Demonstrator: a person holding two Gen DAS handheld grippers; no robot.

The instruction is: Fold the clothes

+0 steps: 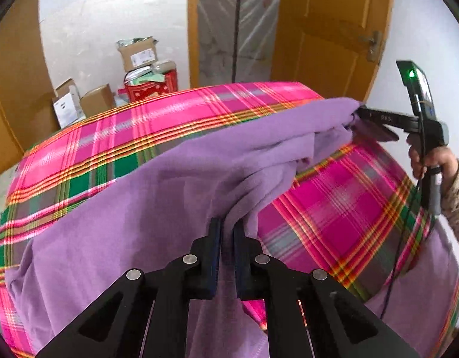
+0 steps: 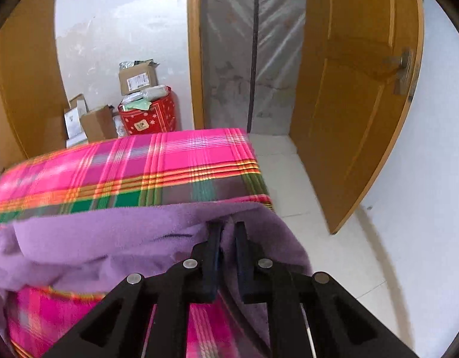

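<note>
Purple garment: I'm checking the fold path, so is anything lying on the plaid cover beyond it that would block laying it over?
Nothing visible does. Both grippers, left gripper and right gripper, are shut on the purple garment, and the plaid cover beyond it shows only bare cloth.

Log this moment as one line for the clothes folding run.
step: fold in progress | left gripper: shut on purple garment | right gripper: shut on purple garment | surface: pink plaid cloth | garment: lifted edge, bunched between grippers

Lying spread over the blanket-covered bench (image 1: 175,125): garment (image 1: 134,223). Standing behind on the floor, left of the doorway (image 2: 253,53): boxes (image 2: 137,77).
</note>
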